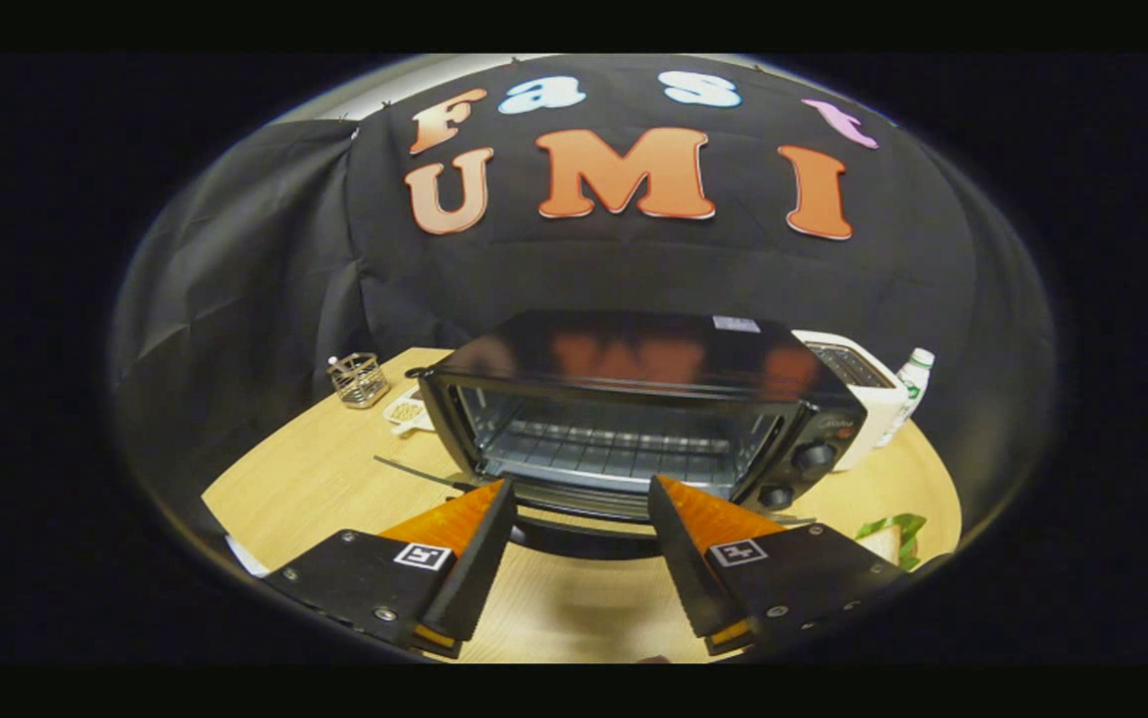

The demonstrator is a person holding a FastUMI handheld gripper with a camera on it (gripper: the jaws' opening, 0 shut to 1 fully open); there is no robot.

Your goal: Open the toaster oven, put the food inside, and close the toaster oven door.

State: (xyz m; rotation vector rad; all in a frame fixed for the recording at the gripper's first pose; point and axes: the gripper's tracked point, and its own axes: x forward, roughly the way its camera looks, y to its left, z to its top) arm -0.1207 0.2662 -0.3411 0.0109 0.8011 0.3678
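Black cloth backs a wooden desk (334,469) where the toaster oven (633,409) sits with its door (583,534) already dropped open, rack bare. So step one looks done. Gripper (581,524) has its fingers spread apart, holding nothing, right at the door. Food, looks like a sandwich (891,538), waits beside the right finger; loading and closing remain.

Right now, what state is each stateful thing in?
Black toaster oven: door down, open; wire rack bare.
Gripper: fingers apart, holding nothing, just before the lowered door.
Sandwich with green leaf: on the wooden table, outside the oven.
White toaster: upright behind the oven.
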